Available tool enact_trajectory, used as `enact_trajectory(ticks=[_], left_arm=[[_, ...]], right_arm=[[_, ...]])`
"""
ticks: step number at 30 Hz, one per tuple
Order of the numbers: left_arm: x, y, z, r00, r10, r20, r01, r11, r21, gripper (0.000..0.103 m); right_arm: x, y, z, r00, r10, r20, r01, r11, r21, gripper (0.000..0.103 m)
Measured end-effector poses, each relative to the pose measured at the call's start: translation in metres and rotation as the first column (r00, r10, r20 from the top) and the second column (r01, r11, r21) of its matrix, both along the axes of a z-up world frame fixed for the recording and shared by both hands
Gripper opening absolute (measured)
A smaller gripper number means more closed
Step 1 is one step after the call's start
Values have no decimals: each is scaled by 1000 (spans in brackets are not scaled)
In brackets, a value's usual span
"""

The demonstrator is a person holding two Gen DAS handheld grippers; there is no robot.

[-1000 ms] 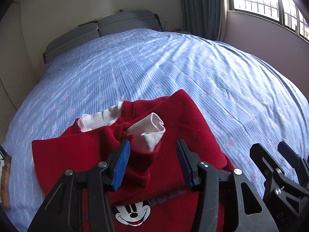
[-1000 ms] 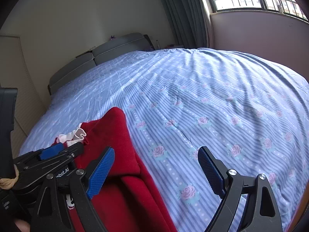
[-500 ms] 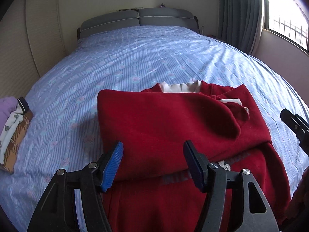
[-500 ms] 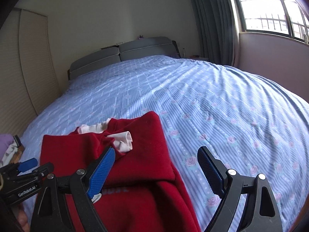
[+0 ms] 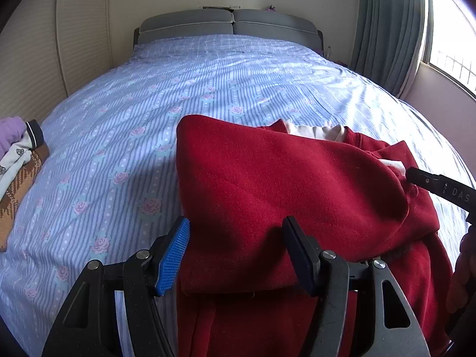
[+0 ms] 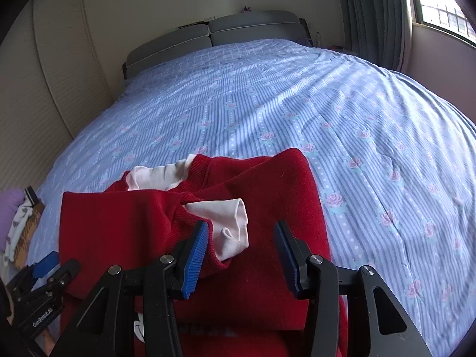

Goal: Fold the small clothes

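Observation:
A small red sweater (image 5: 282, 196) with a white collar and white cuffs lies partly folded on the bed; it also shows in the right wrist view (image 6: 154, 226). My left gripper (image 5: 238, 253) is open and empty, just above the folded sleeve's near left edge. My right gripper (image 6: 241, 255) is open and empty, its jaws either side of the white cuff (image 6: 229, 223) of the folded sleeve. The right gripper's tip (image 5: 440, 184) shows at the right edge of the left wrist view. The left gripper (image 6: 44, 270) shows at lower left in the right wrist view.
The bed has a blue striped floral sheet (image 5: 178, 95) and a grey headboard (image 5: 229, 23). A pile of folded clothes (image 5: 17, 160) lies at the bed's left edge. A curtain (image 5: 389, 26) and window are at the right. A wall panel (image 6: 59, 68) is on the left.
Both grippers moved left across the sweater. The right gripper narrowed a little and now frames the white cuff. The left gripper shifted from the sweater's middle to its left edge.

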State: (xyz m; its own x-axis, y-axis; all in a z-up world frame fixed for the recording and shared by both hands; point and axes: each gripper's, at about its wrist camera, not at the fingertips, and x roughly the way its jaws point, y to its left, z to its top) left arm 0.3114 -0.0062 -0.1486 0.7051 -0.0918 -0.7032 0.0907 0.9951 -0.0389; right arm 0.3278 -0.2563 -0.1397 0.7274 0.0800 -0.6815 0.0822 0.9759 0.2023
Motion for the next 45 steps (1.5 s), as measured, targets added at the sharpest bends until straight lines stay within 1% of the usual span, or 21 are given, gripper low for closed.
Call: enact_trajectory(ticks=[1,3,5,6,8,12,16,21,23,25,27,29,31,33,35,36,40,41,43,44,45], left_arm=[[1,1,-1,1000,1,-1,-1,1000,-5,64],[1,3,-3,1000,3,-5,-3,1000,-13,64],[2,4,-4,1000,3,-8,-3,1000,-19,64],[2,4,-4,1000,4,-9,-5,1000,-18,64],[2,5,-5,1000,6,-12,-7,1000,-20,64],[1,5,-6,1000,6,-17,-7,1000,-23,64],[0,6,-13,999,14,-31,-14,1000,-15,65],[0,9,-15,999,24,-38,-24,1000,-5,65],[-2,10,-12,999,27,-37,-27,1000,-9,64],[-7,11,-3,999,26,-23,-27,999,-34,64],[-11,10,8,1000,19,8,-19,998,-63,64],[-11,4,20,999,1,51,3,997,-73,64],[-8,-4,29,996,-35,82,43,995,-90,64],[-2,-13,34,992,-84,93,95,989,-114,64],[5,-24,32,988,-130,87,140,983,-116,64],[10,-27,29,986,-145,76,153,982,-113,64],[34,-25,3,990,-137,-11,136,986,-97,65],[38,-20,-4,991,-130,-30,126,986,-107,66],[43,-10,-16,990,-126,-57,115,981,-157,68],[45,-7,-19,990,-125,-61,113,978,-174,68],[46,-5,-21,991,-123,-61,111,980,-166,68]], right_arm=[[2,0,-3,1000,3,-10,-3,1000,6,43],[5,2,-10,999,20,-35,-20,1000,20,28],[5,1,-17,999,27,-47,-25,998,54,21],[4,0,-19,999,25,-44,-22,997,70,13],[0,-2,-21,999,14,-37,-11,997,75,8],[-15,-9,-22,1000,-7,-28,10,993,115,6],[-22,-5,-33,998,5,-55,-2,998,65,5],[-25,-6,-34,999,-3,-36,6,998,67,5],[-27,-4,-29,1000,-3,-30,5,999,39,9],[-32,-3,-20,1000,-11,-23,12,1000,11,21],[-40,-3,-8,999,-31,16,31,999,-19,46],[-45,-2,6,996,-33,78,36,999,-31,56],[-42,4,17,993,-5,115,8,1000,-25,56],[-34,16,22,990,59,128,-59,998,-4,56],[-22,32,20,987,113,117,-111,994,-17,56],[-16,39,16,987,129,94,-127,991,-31,56],[0,53,-9,990,144,7,-144,989,-41,56],[3,53,-15,990,138,-8,-138,989,-44,56],[6,52,-24,990,142,-21,-143,988,-54,57],[7,53,-27,989,148,-24,-149,986,-70,60],[8,55,-29,988,151,-27,-153,984,-91,65]])
